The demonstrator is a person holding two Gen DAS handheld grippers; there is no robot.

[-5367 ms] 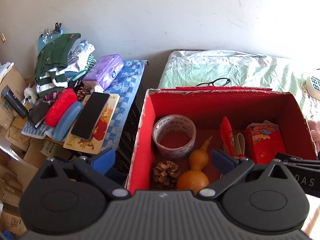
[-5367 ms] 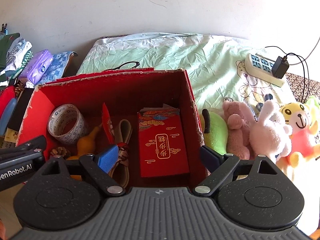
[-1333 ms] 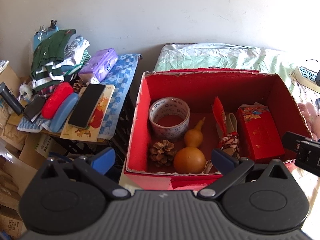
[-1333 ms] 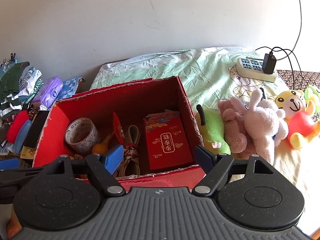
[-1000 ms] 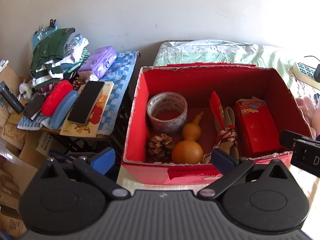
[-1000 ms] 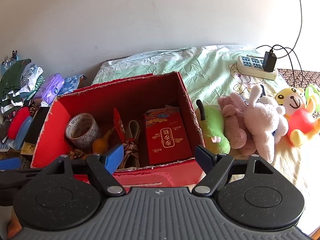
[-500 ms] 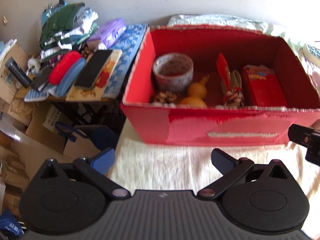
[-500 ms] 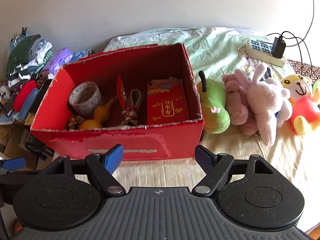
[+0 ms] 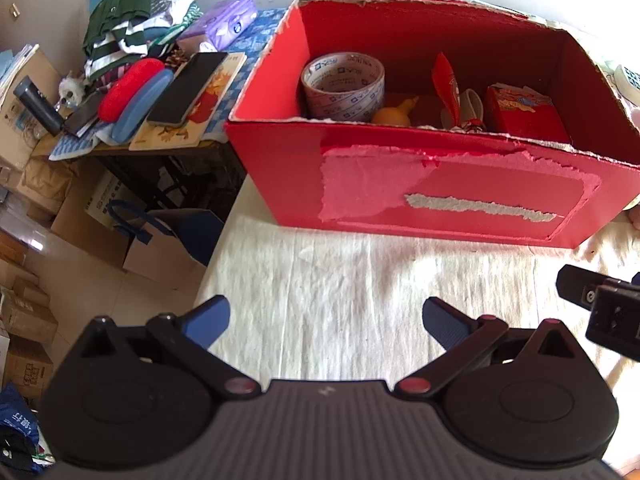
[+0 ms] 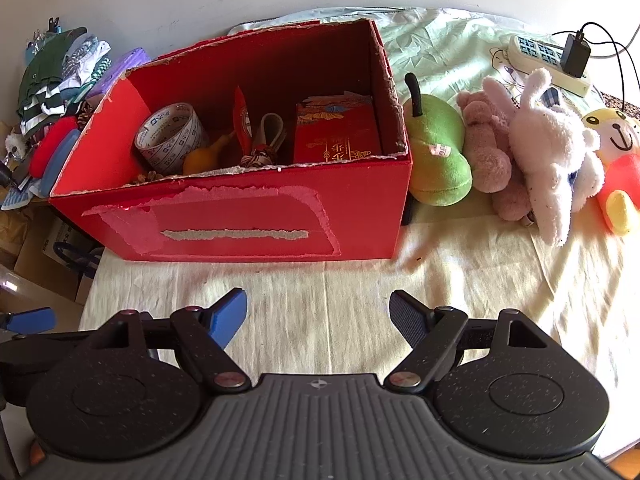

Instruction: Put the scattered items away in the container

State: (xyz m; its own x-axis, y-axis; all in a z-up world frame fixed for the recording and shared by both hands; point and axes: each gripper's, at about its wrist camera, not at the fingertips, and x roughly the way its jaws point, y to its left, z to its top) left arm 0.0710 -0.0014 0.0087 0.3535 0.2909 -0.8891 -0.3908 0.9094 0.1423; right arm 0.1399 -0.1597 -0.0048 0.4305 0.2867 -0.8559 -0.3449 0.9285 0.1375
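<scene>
1. Red box [image 9: 440, 196] standing on a cream sheet [image 9: 340, 280], front panel torn, just ahead of both claws.
2. Inside: tape roll [image 9: 343, 86] at the left with small printed marks too fine to read, orange gourd [image 9: 394, 114], red packet [image 10: 338, 138] with gold characters at the right.
3. Left claw [image 9: 326, 320] spread wide, empty; right claw [image 10: 318, 314] spread wide, empty.
4. Beyond the box, white wall; bed covered in pale green sheet [image 10: 440, 40].
5. Left view only: side worktop [image 9: 160, 148] carrying phone [image 9: 186, 88], red case [image 9: 130, 88], folded clothes [image 9: 136, 28]; cardboard boxes [image 9: 28, 320] on the floor.
6. Right view only: green plush pear [image 10: 438, 160], pink and white plush toys [image 10: 540, 148], power strip [image 10: 544, 62] with plugged charger.
</scene>
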